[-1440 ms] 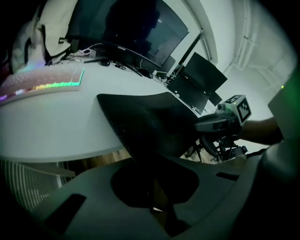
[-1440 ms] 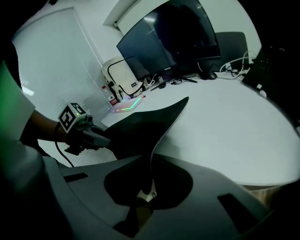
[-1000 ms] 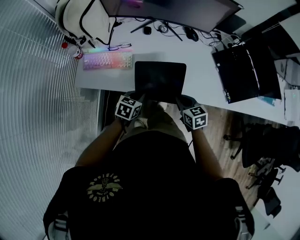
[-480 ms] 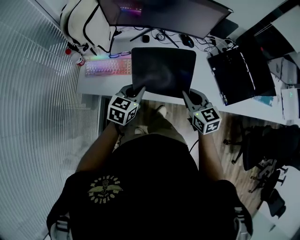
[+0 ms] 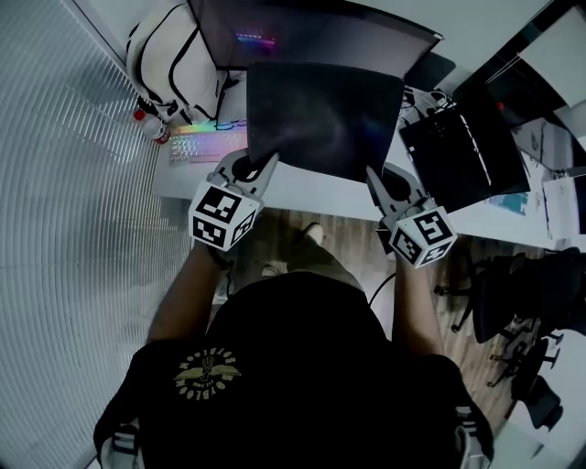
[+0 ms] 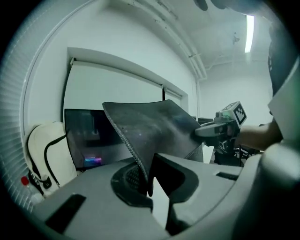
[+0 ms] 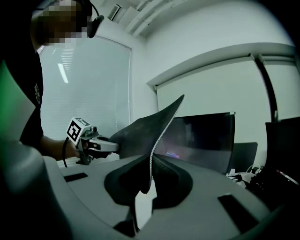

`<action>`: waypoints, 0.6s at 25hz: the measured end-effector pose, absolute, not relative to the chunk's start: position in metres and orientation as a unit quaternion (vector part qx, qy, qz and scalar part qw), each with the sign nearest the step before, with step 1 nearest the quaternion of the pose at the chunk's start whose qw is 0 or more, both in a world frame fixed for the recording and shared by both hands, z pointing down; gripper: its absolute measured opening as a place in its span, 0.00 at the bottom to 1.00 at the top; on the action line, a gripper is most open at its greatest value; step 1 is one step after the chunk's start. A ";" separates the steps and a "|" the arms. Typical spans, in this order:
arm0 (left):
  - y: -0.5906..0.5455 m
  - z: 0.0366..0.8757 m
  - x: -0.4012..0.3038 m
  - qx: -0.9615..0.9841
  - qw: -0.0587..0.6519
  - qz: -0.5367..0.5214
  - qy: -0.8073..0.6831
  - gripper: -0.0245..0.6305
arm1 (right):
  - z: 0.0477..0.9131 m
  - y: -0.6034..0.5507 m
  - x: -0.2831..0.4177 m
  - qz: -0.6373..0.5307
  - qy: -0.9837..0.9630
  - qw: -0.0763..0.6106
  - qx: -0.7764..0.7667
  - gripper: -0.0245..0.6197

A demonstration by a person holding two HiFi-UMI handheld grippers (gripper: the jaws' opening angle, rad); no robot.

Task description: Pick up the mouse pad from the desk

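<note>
Dark rectangular flexible mouse pad [image 5: 325, 119] held up above the white desk [image 5: 311, 190], left tongs [image 5: 263, 165] clamped on its near left corner, right tongs [image 5: 375, 176] clamped on its near right corner, dark curved monitor [image 5: 302, 27] behind.

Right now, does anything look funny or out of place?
Only the pad: it is up off the desk, pinched at its near corners by the left claw and the right claw, and it bends floppily between them. Nothing looks spilled or broken.
</note>
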State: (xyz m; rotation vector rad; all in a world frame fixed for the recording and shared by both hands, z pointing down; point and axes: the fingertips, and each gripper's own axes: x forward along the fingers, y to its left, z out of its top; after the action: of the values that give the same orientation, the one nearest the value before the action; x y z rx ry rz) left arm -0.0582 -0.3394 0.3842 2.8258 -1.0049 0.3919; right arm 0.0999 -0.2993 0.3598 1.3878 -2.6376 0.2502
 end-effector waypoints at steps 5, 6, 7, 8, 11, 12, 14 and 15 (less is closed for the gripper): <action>-0.338 0.337 -0.059 0.936 0.023 0.112 -0.332 0.07 | 0.315 -0.299 0.099 0.056 -0.885 0.051 0.459 0.06; -0.339 0.331 -0.059 0.936 0.016 0.110 -0.334 0.07 | 0.310 -0.299 0.098 0.049 -0.886 0.049 0.458 0.06; -0.339 0.325 -0.059 0.936 0.009 0.108 -0.334 0.07 | 0.303 -0.298 0.098 0.043 -0.887 0.047 0.458 0.06; -0.340 0.318 -0.059 0.936 0.003 0.106 -0.335 0.07 | 0.296 -0.298 0.098 0.038 -0.887 0.044 0.458 0.06; -0.339 0.299 -0.059 0.937 -0.014 0.098 -0.334 0.07 | 0.278 -0.295 0.097 0.023 -0.887 0.038 0.459 0.06; -0.337 0.293 -0.060 0.938 -0.021 0.094 -0.334 0.07 | 0.272 -0.294 0.096 0.020 -0.887 0.036 0.460 0.06; -0.333 0.279 -0.061 0.938 -0.034 0.090 -0.333 0.07 | 0.260 -0.290 0.095 0.014 -0.888 0.028 0.459 0.06; -0.331 0.272 -0.062 0.938 -0.039 0.088 -0.332 0.07 | 0.254 -0.288 0.095 0.010 -0.888 0.023 0.459 0.06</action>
State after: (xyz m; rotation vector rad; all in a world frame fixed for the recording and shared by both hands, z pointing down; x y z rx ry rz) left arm -0.0620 -0.3305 0.2721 3.0235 -1.0703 0.2832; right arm 0.0948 -0.2880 0.2541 1.4204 -2.7510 0.0312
